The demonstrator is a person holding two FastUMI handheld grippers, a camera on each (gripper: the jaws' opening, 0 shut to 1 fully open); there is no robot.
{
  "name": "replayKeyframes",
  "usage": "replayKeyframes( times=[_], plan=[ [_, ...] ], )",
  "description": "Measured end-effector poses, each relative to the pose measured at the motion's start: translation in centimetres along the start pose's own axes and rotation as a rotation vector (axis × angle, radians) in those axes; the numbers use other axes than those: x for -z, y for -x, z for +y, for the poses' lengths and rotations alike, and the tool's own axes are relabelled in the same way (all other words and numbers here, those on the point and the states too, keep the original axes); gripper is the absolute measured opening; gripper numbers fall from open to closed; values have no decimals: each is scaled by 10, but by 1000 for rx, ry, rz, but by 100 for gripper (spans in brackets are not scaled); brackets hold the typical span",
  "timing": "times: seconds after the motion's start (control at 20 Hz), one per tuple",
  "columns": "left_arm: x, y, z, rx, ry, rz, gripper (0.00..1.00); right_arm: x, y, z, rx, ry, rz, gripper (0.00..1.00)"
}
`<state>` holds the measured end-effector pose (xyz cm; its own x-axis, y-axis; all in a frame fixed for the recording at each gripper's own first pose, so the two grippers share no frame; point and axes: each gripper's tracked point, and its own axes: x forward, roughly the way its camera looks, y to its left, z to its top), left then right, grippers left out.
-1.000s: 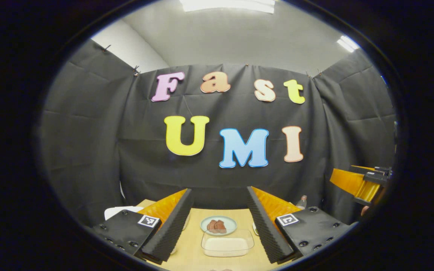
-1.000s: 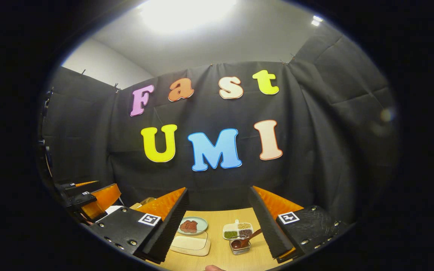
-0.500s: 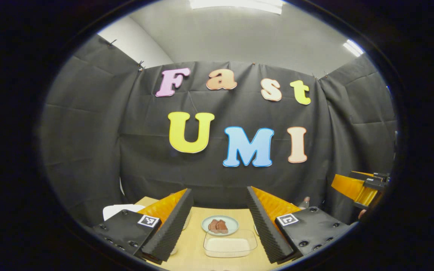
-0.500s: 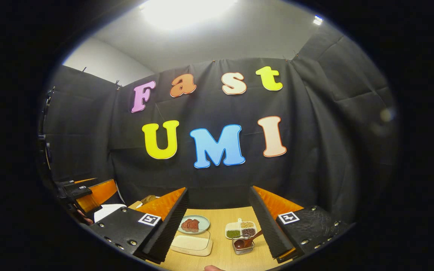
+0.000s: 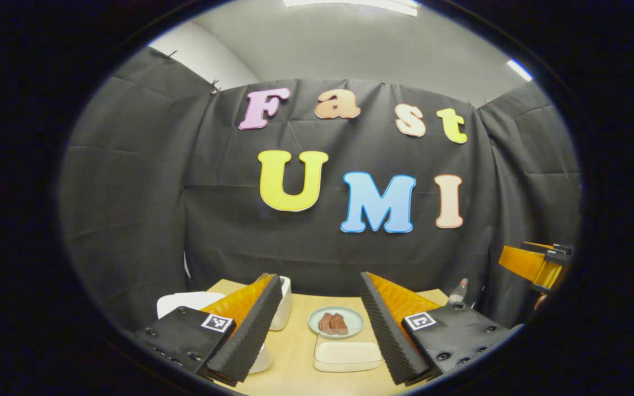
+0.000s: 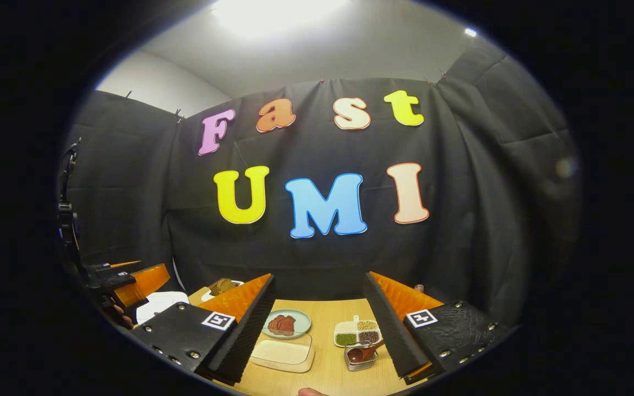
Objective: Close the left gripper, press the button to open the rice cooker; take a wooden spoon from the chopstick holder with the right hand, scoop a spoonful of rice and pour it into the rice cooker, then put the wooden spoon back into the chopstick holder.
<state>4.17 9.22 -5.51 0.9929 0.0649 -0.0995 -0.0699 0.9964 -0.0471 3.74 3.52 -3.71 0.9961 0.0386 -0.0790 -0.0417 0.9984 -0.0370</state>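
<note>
Fingers of the left gripper [image 5: 320,330] and right gripper [image 6: 320,330], spread and empty, have tilted down since a second ago, revealing more wooden surface [image 5: 295,352]: the white rice cooker [image 5: 182,301] lies left, unpressed, and the wooden spoon [image 6: 366,350] rests in its holder [image 6: 360,360].

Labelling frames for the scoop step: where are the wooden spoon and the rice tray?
wooden spoon [image 6: 362,352], right gripper view, on its bowl in the clear holder.
rice tray [image 6: 282,352], right gripper view, on the rice surface.

Plate [image 6: 287,324] behind container [image 6: 283,352]; divided dish [image 6: 356,333] right.
</note>
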Motion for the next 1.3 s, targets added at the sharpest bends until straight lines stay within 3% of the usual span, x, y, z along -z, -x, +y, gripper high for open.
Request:
replayKeyframes(
  times=[0.2, 0.4, 0.55, 0.95, 1.3],
  plan=[
    [40, -11, 35, -24, 0, 98, 66, 7, -7, 7, -13, 10, 15, 97],
    [89, -17, 99, -125, 62, 220, 9, 21, -12, 16, -36, 28, 44, 97],
    [138, -23, 127, -117, 146, 365, 9, 27, -14, 19, -47, 20, 58, 97],
    [180, -55, 234, -242, 255, 495, 9, 42, -20, 9, -50, -2, 100, 97],
    [210, -80, 249, -253, 299, 575, 9, 49, -24, -2, -27, 4, 124, 97]
  ],
)
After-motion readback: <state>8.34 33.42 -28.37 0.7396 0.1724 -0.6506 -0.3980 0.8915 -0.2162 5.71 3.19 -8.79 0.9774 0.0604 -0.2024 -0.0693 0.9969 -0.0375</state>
